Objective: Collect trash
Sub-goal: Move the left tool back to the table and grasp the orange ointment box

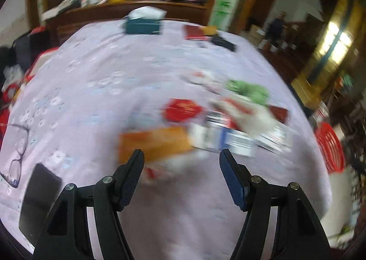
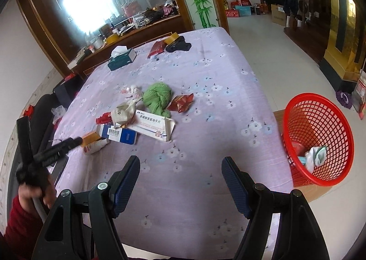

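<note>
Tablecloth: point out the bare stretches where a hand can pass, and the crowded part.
On the tablecloth, it is bare between the trash pile and the red basket, in front of the right gripper, and between the tissue box and the green cloth. It is crowded around the medicine boxes.

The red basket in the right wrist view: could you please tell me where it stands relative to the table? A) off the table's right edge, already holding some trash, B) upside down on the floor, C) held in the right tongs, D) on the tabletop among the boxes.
A: the red basket sits past the right edge of the table, with crumpled wrappers visible inside through its mesh.
</note>
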The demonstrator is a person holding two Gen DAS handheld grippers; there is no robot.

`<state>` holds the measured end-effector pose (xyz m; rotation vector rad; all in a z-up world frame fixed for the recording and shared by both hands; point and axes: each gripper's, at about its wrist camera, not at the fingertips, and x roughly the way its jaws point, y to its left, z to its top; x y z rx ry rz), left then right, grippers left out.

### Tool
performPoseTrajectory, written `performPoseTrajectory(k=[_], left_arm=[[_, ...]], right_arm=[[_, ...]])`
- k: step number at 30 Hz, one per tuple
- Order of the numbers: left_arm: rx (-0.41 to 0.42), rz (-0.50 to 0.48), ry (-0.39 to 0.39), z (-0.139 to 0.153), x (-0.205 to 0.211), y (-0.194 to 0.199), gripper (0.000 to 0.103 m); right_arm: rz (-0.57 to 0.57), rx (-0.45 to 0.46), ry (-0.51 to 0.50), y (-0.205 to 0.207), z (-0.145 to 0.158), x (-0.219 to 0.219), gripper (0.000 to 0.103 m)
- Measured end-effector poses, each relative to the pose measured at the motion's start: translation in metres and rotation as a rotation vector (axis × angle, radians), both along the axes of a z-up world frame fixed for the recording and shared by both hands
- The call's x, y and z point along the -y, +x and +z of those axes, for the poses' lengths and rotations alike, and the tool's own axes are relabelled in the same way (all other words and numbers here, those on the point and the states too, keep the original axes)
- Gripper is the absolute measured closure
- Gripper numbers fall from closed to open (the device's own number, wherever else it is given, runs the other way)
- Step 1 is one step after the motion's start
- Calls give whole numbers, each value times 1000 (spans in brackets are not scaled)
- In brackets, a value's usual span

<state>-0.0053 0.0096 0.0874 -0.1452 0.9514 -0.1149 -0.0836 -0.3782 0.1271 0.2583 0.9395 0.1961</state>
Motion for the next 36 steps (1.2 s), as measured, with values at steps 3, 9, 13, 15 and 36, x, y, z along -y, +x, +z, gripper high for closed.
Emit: performPoseTrajectory(k=[3, 9, 13, 15, 36], left_arm=[[-32, -1, -42, -11, -26, 23, 36], [-98, -42, -113, -42, -45, 64, 36], [-177, -98, -226, -61, -48, 78, 36], [-190, -150, -259, -62, -43, 72, 36], [-188, -215, 32, -61, 40, 3, 49]], right_arm=[[-9, -8, -5, 0, -1, -6, 25], [-45, -21, -19, -3, -2, -10, 25], [-64, -35, -27, -6, -4, -12, 25], [-69, -43, -27, -6, -5, -13, 25], [6, -45, -18, 5, -11, -20, 25]])
